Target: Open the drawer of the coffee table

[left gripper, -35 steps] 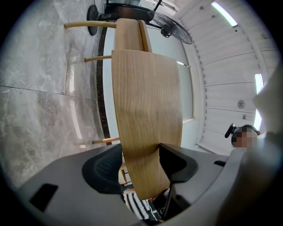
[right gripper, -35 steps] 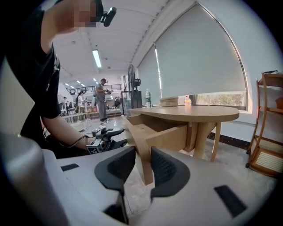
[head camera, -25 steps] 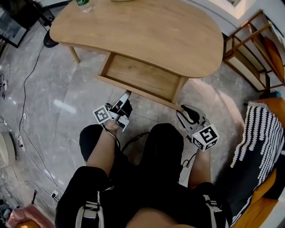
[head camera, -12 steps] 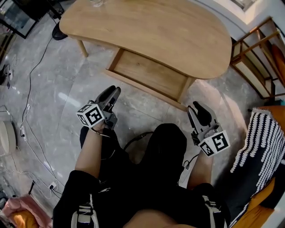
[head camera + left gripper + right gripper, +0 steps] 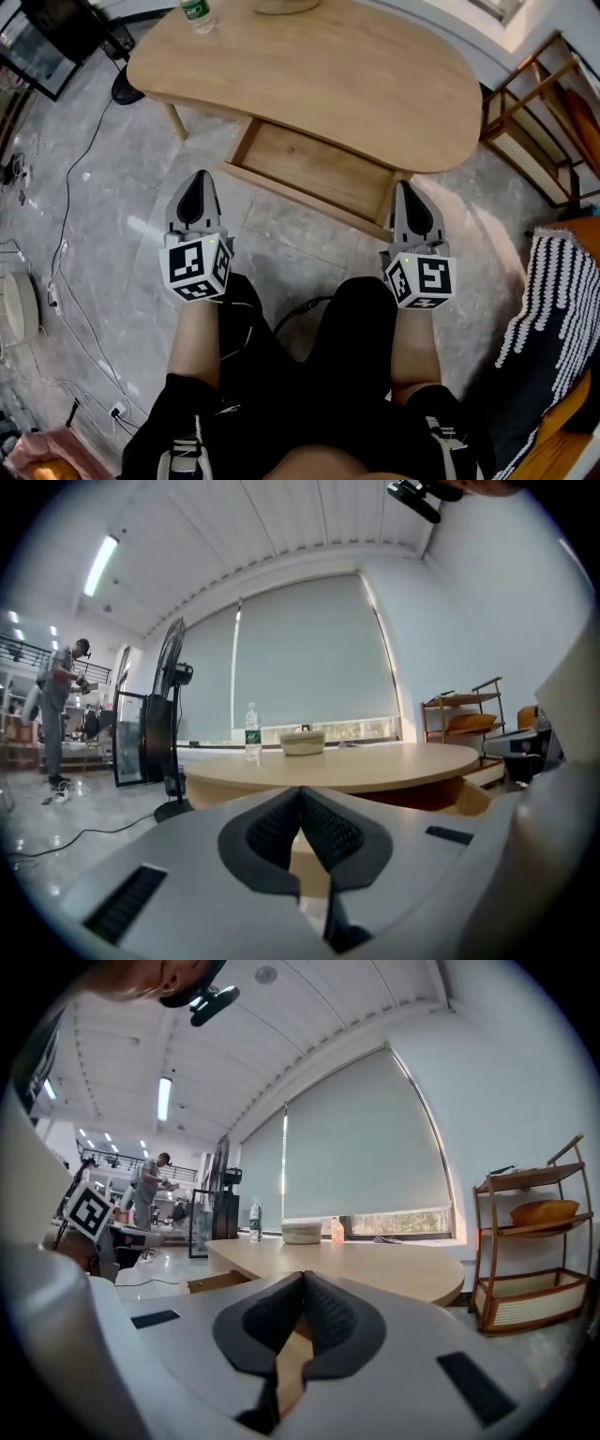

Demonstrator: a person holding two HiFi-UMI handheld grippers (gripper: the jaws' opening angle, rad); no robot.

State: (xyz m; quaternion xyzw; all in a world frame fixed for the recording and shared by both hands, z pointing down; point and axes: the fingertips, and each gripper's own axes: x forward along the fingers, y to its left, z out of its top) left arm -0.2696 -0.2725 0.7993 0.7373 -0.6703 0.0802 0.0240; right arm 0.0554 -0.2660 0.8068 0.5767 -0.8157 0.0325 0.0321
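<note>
Both pull back from drawer (image 5: pixel 317 169): left gripper (image 5: pixel 199 180), right gripper (image 5: pixel 405 190) jaws just snapped together, empty. Drawer stands out under table (image 5: pixel 356 75); task looks done.

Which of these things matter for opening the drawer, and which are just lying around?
Part of the job: coffee table; its drawer, already pulled out; left gripper and right gripper, jaws just closed, empty.
Just lying about: water bottle and bowl on the tabletop; shelf rack; floor cable; striped blanket.
</note>
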